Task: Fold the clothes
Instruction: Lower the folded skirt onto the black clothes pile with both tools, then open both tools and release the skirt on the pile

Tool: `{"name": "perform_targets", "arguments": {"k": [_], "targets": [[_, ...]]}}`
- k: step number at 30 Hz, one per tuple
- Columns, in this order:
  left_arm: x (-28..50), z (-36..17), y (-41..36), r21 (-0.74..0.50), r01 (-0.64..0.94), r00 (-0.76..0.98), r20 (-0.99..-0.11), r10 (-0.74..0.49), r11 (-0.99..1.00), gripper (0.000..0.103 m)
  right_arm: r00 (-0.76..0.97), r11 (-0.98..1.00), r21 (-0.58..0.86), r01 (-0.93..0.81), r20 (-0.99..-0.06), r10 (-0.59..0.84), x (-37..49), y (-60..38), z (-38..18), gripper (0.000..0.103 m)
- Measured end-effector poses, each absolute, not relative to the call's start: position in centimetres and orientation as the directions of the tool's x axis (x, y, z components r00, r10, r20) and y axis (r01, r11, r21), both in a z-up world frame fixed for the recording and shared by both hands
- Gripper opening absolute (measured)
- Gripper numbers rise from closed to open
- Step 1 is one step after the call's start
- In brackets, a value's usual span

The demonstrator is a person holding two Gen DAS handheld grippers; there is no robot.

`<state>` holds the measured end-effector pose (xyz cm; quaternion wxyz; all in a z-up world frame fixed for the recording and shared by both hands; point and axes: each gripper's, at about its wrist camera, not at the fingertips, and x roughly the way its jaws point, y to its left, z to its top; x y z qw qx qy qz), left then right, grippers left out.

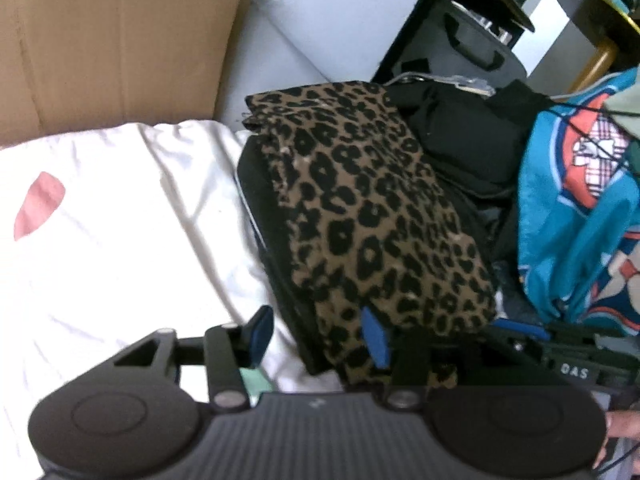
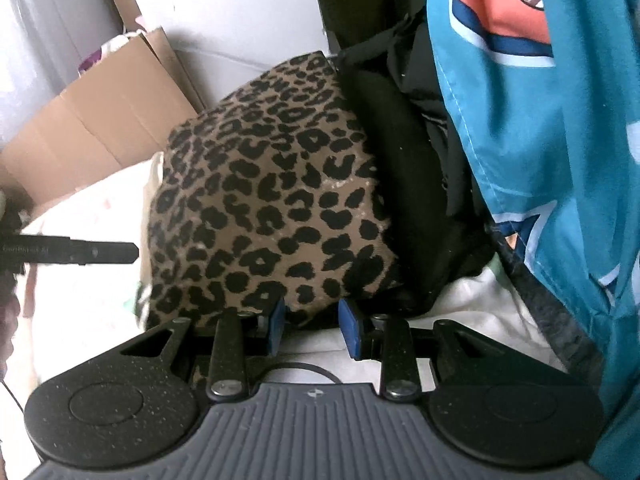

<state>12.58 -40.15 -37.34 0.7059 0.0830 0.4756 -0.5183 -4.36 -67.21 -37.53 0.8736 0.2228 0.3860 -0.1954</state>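
Under leopard garment [image 1: 360, 208]: black clothes [image 1: 264, 200] mostly hidden | left gripper [image 1: 316, 332] jaws open, empty | right gripper [image 2: 312, 320] jaws parted, grip unclear

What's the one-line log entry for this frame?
item: leopard-print garment, folded, on black clothes | left gripper: open at its near edge | right gripper: at its near edge, grip unclear | beside: white sheet

Looks like a home, probably a bedroom or living room. Clothes pile [image 1: 360, 208] on a white sheet [image 1: 120, 248], opened cardboard box [image 1: 112, 40] against a pale wall, dark suitcase [image 1: 468, 40] on a black stand, round side table [image 1: 596, 16] with gold leg.
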Motion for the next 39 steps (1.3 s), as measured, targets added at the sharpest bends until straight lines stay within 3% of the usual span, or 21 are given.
{"name": "perform_targets", "arguments": {"k": [9, 19, 23, 27, 28, 30, 32, 33, 35, 36, 39], "targets": [[9.7, -40.1, -39.5, -0.459, 0.752, -0.077, -0.774, -0.629, 0.473, 0.056, 0.638, 0.798, 0.329, 0.505, -0.765, -0.089, -4.1, -66.0, -39.2, 0.037], [7.9, -41.4, -37.3, -0.484, 0.712, -0.105, -0.789, -0.605, 0.509, 0.038, 0.582, 0.783, 0.338, 0.522, -0.812, -0.037, -3.9, -64.1, -41.7, 0.036], [7.4, -41.5, -36.5, -0.481, 0.712, -0.112, -0.797, -0.594, 0.512, 0.022, 0.570, 0.783, 0.328, 0.528, -0.821, -0.040, -3.8, -63.7, -41.8, 0.036], [7.3, -41.4, -35.7, -0.477, 0.698, -0.111, -0.809, -0.578, 0.534, 0.021, 0.557, 0.766, 0.325, 0.554, -0.829, -0.051, -4.0, -63.3, -42.0, 0.036], [7.4, -41.2, -35.6, -0.475, 0.695, -0.109, -0.812, -0.573, 0.540, 0.022, 0.552, 0.765, 0.320, 0.558, -0.832, -0.055, -4.1, -63.2, -41.9, 0.036], [7.5, -41.0, -35.3, -0.470, 0.688, -0.107, -0.819, -0.563, 0.553, 0.035, 0.552, 0.769, 0.318, 0.555, -0.832, -0.054, -4.1, -62.9, -41.3, 0.037], [7.9, -40.2, -34.9, -0.485, 0.668, -0.109, -0.814, -0.571, 0.564, 0.056, 0.559, 0.763, 0.331, 0.555, -0.828, -0.047, -4.2, -62.7, -40.6, 0.038], [8.1, -39.6, -34.7, -0.486, 0.664, -0.100, -0.810, -0.577, 0.568, 0.061, 0.562, 0.760, 0.337, 0.556, -0.826, -0.044, -4.2, -62.7, -40.3, 0.038], [8.4, -38.1, -34.4, -0.476, 0.662, -0.070, -0.808, -0.585, 0.579, 0.082, 0.566, 0.744, 0.343, 0.573, -0.823, -0.057, -4.3, -62.7, -39.3, 0.049], [8.5, -37.4, -34.3, -0.464, 0.662, -0.051, -0.812, -0.582, 0.589, 0.085, 0.570, 0.739, 0.351, 0.576, -0.819, -0.056, -4.2, -62.7, -38.8, 0.051], [9.0, -35.2, -33.6, -0.453, 0.651, -0.025, -0.815, -0.579, 0.609, 0.090, 0.585, 0.729, 0.366, 0.578, -0.809, -0.058, -4.0, -62.5, -36.9, 0.072]]}}
